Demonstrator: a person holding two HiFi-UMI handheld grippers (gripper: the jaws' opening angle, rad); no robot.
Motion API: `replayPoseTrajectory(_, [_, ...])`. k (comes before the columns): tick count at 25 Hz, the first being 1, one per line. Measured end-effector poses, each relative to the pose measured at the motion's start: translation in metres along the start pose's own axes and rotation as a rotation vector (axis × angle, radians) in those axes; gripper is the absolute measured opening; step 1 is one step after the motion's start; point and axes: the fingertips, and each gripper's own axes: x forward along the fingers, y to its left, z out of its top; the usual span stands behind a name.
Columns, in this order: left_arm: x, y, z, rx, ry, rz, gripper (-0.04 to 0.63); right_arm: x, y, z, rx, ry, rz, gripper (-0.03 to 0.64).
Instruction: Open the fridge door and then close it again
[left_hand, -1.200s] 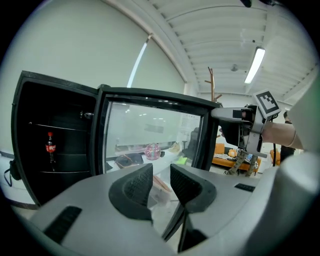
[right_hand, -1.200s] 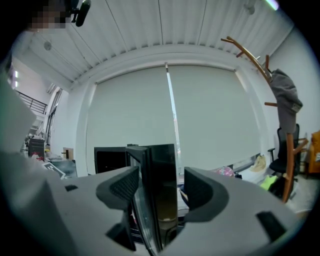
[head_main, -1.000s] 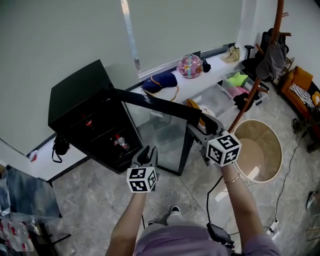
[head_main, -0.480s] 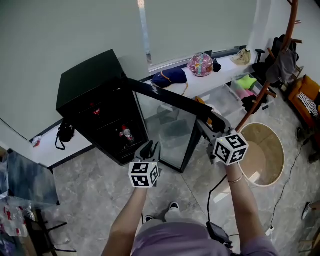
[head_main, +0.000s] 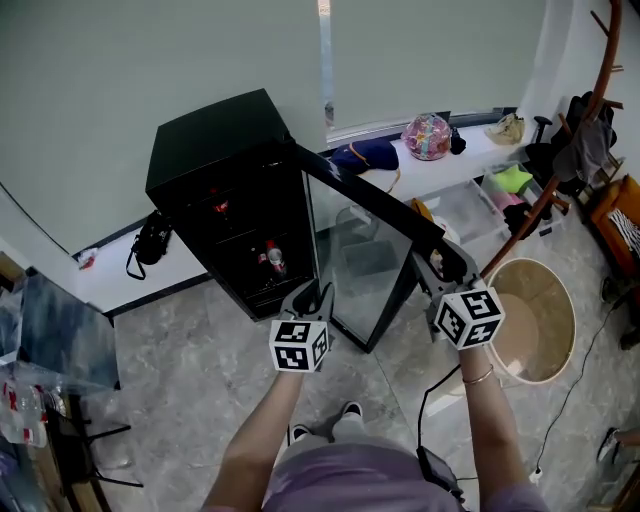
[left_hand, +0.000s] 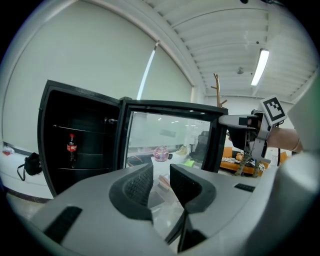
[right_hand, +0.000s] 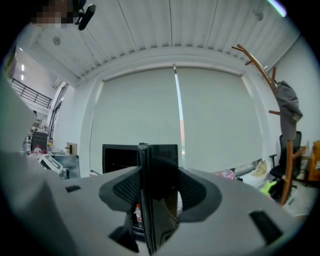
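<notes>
Right tool (right_hand: 156, 186), jaws just closing, clamps the fridge door's (head_main: 368, 255) upright free edge; the fridge cabinet (head_main: 215, 140) lies to its left. Left tool (head_main: 305, 296): half open, empty.

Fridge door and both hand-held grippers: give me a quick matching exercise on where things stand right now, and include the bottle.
Things:
1. fridge door
2. left hand-held gripper
3. right hand-held gripper
4. cola bottle

States:
A. standing inside the fridge
B. jaws apart, nothing between them
C. swung open
D. clamped on the door's edge

Pairs: 1-C, 2-B, 3-D, 4-A.

The right hand-held gripper's jaws have just been closing, with the door's edge between them.
</notes>
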Motion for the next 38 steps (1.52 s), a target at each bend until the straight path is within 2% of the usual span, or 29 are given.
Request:
replayPoseTrajectory(17, [-0.089,0.056,0.002,-0.022,-0.033,0.074,0.095,-0.023,0.105,-0.002,-0.045,0.006,0.024,0.211])
replayPoseTrajectory(38, [-0.163,0.108,-0.012,-0.050,-0.049,0.142,0.096,-0.010,0.221,-0.005,-0.125,0.006,0.083,0.219])
